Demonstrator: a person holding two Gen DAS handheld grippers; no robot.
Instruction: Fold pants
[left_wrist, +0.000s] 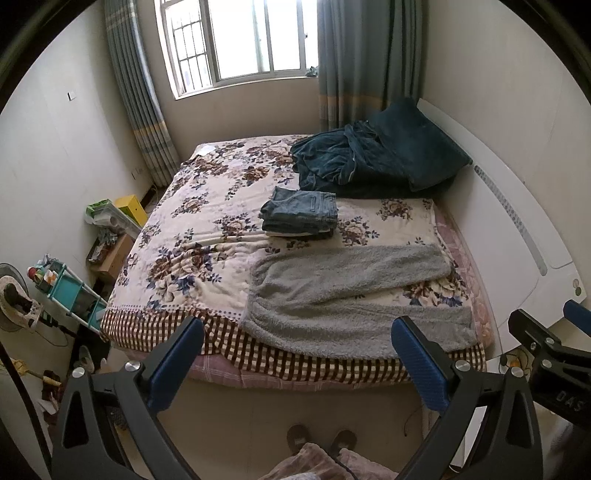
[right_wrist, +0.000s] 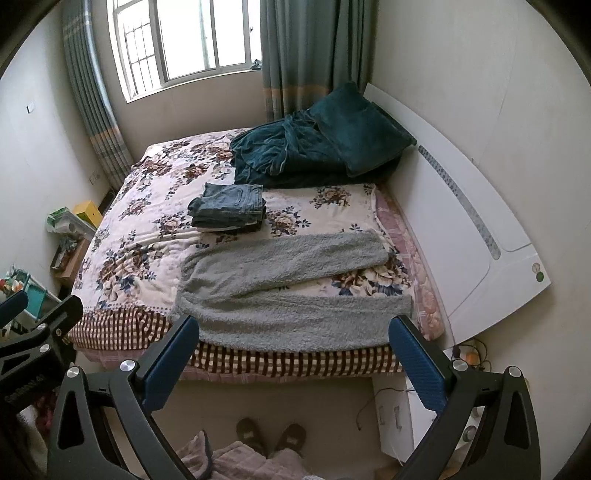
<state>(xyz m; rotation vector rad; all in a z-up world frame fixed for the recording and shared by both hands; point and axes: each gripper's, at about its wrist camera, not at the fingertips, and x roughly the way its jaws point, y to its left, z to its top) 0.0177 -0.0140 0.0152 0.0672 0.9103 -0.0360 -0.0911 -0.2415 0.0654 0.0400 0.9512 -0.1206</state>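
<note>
Grey fleece pants (left_wrist: 347, 295) lie spread flat near the front edge of the bed, waist to the left, two legs running right; they also show in the right wrist view (right_wrist: 288, 284). My left gripper (left_wrist: 299, 343) is open and empty, held above the floor just in front of the bed edge. My right gripper (right_wrist: 295, 339) is open and empty at the same height, to the right of the left one; its body shows in the left wrist view (left_wrist: 554, 354).
A stack of folded jeans (left_wrist: 301, 216) sits mid-bed behind the pants. A dark teal blanket and pillow (left_wrist: 373, 158) lie at the back right. White headboard (left_wrist: 509, 236) on the right. Clutter and a teal rack (left_wrist: 70, 291) stand left of the bed.
</note>
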